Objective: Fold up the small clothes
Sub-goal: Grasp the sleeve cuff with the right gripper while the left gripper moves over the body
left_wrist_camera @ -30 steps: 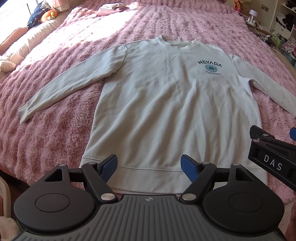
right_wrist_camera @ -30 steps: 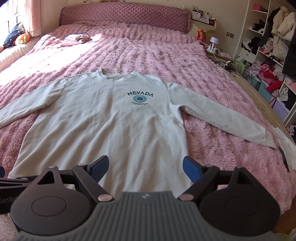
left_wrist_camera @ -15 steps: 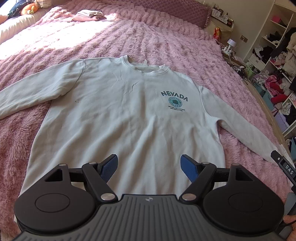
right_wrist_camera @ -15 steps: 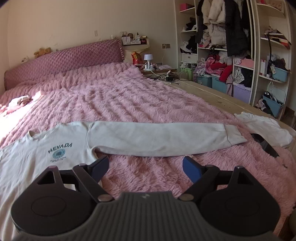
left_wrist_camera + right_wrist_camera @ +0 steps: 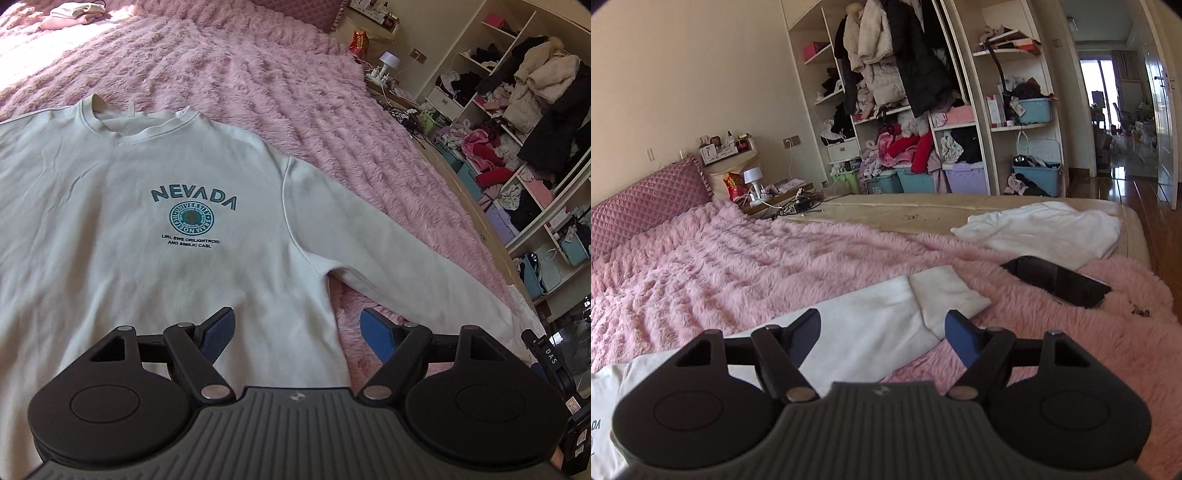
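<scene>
Across fluffy pink bedding point(image 5: 775, 258), a white sweatshirt sleeve point(image 5: 871, 325) is stretched lengthwise between the closing, empty right gripper point(image 5: 879, 332); the left gripper point(image 5: 297, 328) is held open.

Pink fuzzy bed point(image 5: 258, 81) — sweatshirt point(image 5: 110, 221) spread flat (phone point(image 5: 1058, 280) too).

A bedroom in a home: a big bed point(image 5: 775, 258) with a fluffy pink blanket point(image 5: 258, 92), a small lamp point(image 5: 753, 177), and open shelves point(image 5: 923, 110) stuffed with clothes (very messy).
</scene>
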{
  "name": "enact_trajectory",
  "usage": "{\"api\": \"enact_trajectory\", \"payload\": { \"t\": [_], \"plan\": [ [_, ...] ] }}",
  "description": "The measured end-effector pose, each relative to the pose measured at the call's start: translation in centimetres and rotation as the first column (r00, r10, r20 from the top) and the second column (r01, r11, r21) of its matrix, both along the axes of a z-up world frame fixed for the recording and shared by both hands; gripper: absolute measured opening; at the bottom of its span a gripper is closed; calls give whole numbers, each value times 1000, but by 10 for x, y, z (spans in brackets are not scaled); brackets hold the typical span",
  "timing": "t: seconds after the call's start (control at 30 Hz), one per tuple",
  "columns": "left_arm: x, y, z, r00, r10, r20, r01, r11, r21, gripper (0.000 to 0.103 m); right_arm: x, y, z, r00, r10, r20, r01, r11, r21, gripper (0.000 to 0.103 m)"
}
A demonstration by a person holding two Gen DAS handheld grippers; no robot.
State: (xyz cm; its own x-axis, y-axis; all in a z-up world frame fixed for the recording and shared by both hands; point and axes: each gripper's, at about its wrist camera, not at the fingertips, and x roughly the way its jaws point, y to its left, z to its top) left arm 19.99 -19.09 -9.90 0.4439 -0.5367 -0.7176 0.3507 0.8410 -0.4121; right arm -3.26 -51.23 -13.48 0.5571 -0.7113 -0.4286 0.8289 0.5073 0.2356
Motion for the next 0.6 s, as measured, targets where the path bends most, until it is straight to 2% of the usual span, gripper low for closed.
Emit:
{"api": "enact_trajectory", "payload": {
  "t": [0.03,0.1,0.17,0.23,0.33,0.37,0.4,0.5,0.6],
  "plan": [
    [4,-7,-5,1000,-5,-1,5,1000,-11,90,4,-10,-6,1000,-12,-7,13,1000,23,70],
    [13,-19,-14,999,-30,-13,29,999,-34,90,7,-26,-16,999,-51,-10,52,997,62,63],
    [23,-31,-25,998,-55,-38,53,998,-45,90,11,-42,-28,995,-95,-18,97,989,111,63],
    [33,-46,-39,993,-80,-84,75,996,-56,90,13,-56,-38,994,-111,10,108,981,164,63],
    [39,-58,-59,985,-86,-153,76,995,-67,90,19,-64,-43,993,-118,25,113,980,162,61],
    [38,-60,-62,985,-82,-153,73,995,-62,90,20,-67,-43,993,-118,30,112,980,166,51],
    [37,-63,-63,986,-82,-143,75,996,-51,91,20,-68,-43,992,-120,37,112,979,173,36],
    [34,-66,-63,988,-95,-120,91,995,-34,93,13,-74,-42,987,-144,73,126,970,206,17],
    [34,-67,-63,988,-101,-114,99,995,-22,95,7,-72,-36,982,-153,113,128,971,202,4]
  ]
}}
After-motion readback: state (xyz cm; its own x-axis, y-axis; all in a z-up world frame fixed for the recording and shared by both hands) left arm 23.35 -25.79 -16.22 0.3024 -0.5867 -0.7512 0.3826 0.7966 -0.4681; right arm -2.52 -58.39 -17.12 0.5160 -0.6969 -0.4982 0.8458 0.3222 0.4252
